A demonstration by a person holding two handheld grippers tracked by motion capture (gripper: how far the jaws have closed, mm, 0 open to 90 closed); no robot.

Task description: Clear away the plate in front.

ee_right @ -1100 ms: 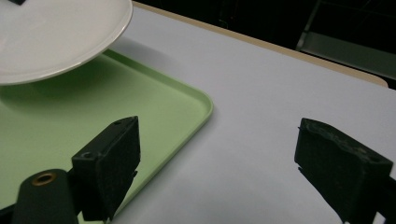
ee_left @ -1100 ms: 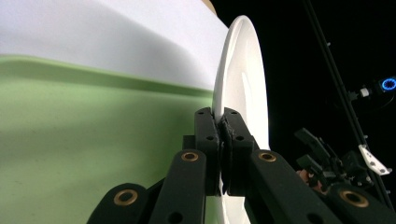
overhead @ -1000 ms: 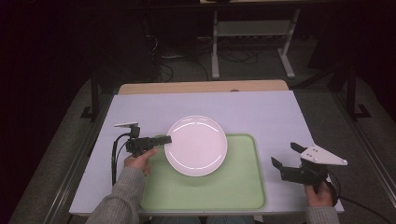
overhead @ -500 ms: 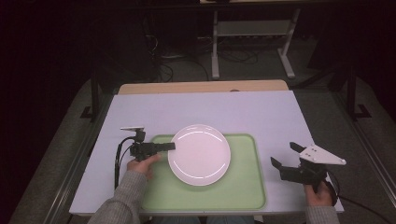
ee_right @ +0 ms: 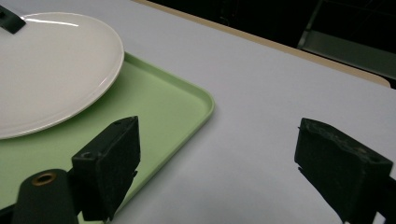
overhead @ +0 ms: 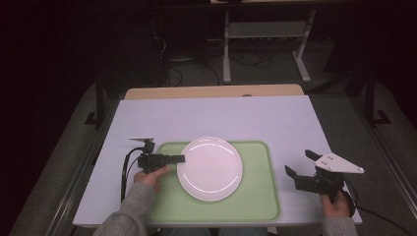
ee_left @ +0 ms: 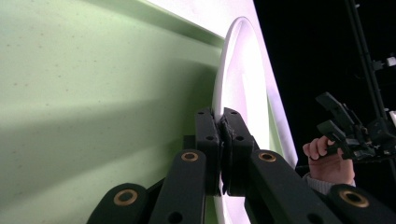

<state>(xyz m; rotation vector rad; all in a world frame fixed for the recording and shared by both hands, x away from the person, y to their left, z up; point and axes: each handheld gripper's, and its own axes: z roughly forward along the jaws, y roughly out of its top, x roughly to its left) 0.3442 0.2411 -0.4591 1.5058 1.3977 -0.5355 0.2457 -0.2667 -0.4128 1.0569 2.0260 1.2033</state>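
At the bottom of the high view the person's sleeved forearms come in at lower left and lower right, each hand holding a gripper. The right gripper (overhead: 301,173) sits at the lower right of the frame over the pale table (overhead: 221,115), well apart from the tray, and its jaws are spread wide with nothing between them; the right gripper view confirms this, with one black jaw at lower left and the other at lower right and bare table surface in the gap. The left gripper (overhead: 181,159) lies left of centre, its jaws pressed onto the left rim of the white plate (overhead: 210,168). In the left gripper view the two jaws meet at the frame's middle, pinching the plate's thin edge, with the plate (ee_left: 240,88) standing edge-on above them. The plate is over the green tray (overhead: 258,196), covering its left and middle part; whether it rests flat on the tray or is held just above cannot be told. Beyond the tray the table runs to a tan strip at its far edge, and behind that, in the upper frame, stand a metal rack and cables on a dark floor.
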